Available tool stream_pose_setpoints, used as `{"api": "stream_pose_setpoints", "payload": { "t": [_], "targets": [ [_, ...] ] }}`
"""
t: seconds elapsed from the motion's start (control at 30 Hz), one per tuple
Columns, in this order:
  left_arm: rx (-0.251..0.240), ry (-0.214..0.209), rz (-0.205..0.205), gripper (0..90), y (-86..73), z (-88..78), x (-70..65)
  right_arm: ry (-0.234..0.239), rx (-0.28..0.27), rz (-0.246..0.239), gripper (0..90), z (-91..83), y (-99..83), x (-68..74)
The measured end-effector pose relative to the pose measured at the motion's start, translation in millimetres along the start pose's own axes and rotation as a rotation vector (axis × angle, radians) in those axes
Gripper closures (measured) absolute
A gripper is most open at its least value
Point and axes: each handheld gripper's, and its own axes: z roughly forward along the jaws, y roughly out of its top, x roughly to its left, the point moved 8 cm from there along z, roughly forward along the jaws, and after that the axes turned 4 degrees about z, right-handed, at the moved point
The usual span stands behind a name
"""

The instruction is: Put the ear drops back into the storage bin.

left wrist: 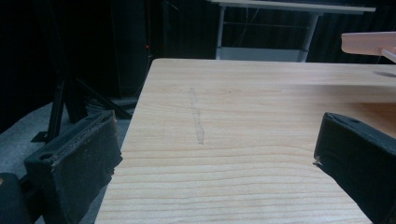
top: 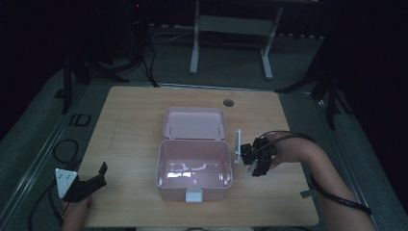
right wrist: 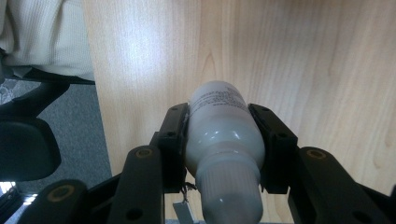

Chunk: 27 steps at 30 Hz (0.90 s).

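white bottle [right wrist: 223,140]: cap cut off, clamped in right gripper [right wrist: 223,135] jaws | left gripper [left wrist: 210,163]: jaws apart, seemingly empty

The white bottle [right wrist: 224,144] has print too small to read (its cap end runs off the bottom edge).

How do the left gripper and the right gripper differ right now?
The right gripper is shut on a white bottle; the left gripper stands open with nothing between its jaws. In the high view the right gripper is beside the open pink box, while the left gripper sits at the table's near left corner. Both have black jaws.
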Motion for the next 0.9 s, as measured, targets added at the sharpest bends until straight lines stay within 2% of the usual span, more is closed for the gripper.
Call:
{"api": "stream_pose_setpoints", "payload": {
  "t": [0.27, 0.43, 0.63, 0.9],
  "targets": [
    [0.0, 0.0, -0.002, 0.5, 0.0, 0.0, 0.1, -0.019, -0.005, -0.002, 59.8, -21.9, 6.3, 1.0],
    [0.002, 0.001, 0.0, 0.5, 0.0, 0.1, 0.1, -0.03, 0.003, 0.001, 59.9, -27.2, 7.7, 0.3],
    [0.0, -0.001, -0.004, 0.5, 0.0, 0.0, 0.2, -0.022, -0.036, -0.02, 59.9, -33.1, 19.5, 3.2],
    [0.004, 0.0, -0.003, 0.5, -0.1, 0.3, 0.2, -0.025, -0.039, -0.038, 59.9, -37.0, 33.3, 3.8]
  ]
}}
